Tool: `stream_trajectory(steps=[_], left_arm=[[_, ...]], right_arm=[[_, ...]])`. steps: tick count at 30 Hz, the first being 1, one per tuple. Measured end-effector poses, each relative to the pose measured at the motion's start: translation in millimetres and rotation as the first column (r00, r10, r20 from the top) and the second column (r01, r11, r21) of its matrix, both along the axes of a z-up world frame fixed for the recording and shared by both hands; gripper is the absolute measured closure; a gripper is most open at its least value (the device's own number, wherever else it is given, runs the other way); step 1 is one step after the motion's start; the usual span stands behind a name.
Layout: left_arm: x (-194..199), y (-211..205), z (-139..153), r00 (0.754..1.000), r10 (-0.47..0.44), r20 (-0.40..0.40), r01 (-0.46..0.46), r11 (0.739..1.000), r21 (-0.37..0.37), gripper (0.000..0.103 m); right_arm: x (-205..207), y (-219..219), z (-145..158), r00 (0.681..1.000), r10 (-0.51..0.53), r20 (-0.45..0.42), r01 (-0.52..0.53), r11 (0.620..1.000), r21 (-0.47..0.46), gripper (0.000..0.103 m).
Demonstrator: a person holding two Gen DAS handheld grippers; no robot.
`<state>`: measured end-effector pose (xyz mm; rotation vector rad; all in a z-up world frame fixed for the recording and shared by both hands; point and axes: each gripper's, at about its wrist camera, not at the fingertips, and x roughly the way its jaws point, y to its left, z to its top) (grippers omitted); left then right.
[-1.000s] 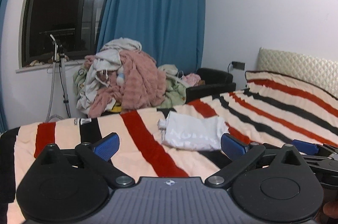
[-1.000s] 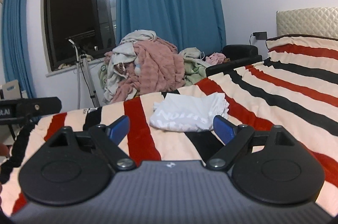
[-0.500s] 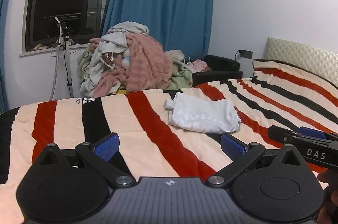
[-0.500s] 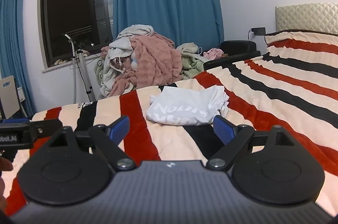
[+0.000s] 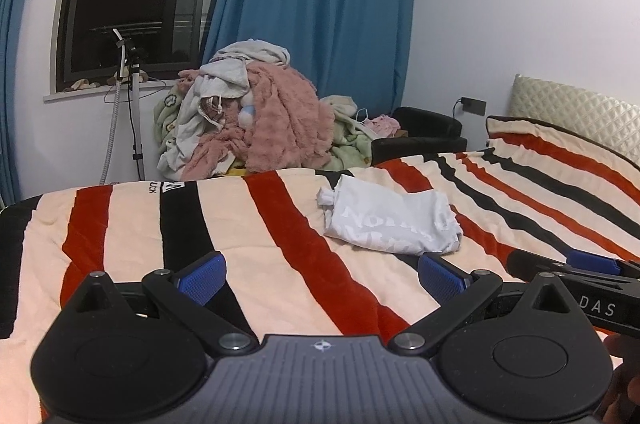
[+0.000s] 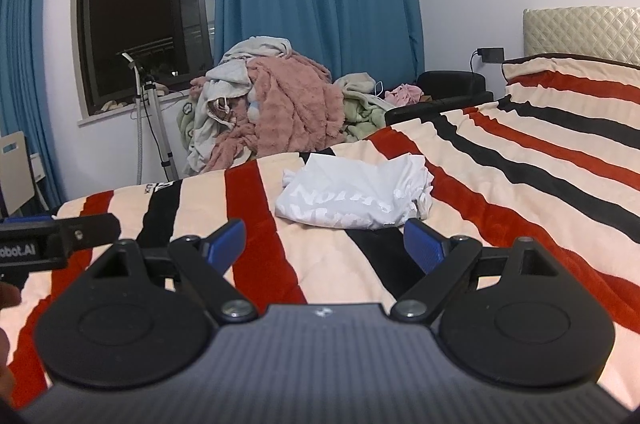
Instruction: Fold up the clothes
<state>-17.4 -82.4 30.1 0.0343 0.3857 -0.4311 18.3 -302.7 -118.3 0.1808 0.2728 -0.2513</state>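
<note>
A white garment with pale lettering (image 5: 394,222) (image 6: 354,196) lies bunched on the striped blanket (image 5: 256,244) (image 6: 520,184), ahead of both grippers. My left gripper (image 5: 322,278) is open above the blanket, its blue pads (image 5: 200,278) holding nothing; the garment is ahead and to the right of it. My right gripper (image 6: 324,244) is open too, with the garment just beyond its fingertips. Each gripper shows at the edge of the other's view: the right gripper body (image 5: 576,288) and the left gripper body (image 6: 48,240).
A tall heap of clothes, pink and grey and green (image 5: 260,120) (image 6: 272,112), rises behind the bed's far edge. A metal stand (image 5: 134,112) is under the dark window. A black chair (image 5: 420,136) is by the wall, a quilted headboard (image 6: 580,32) at the right.
Both grippers have risen and tilted slightly downward, so more of the blanket shows in front of them. The garment has stayed put. Both grippers remain open.
</note>
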Motion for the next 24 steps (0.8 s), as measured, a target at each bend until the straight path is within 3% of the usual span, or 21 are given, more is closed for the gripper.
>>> stream_trajectory(steps=[24], left_arm=[[-12, -4, 0, 1.0, -0.005, 0.016, 0.004, 1.0, 0.018, 0.0]], right_arm=[[1, 3, -2, 1.0, -0.002, -0.025, 0.001, 1.0, -0.008, 0.015]])
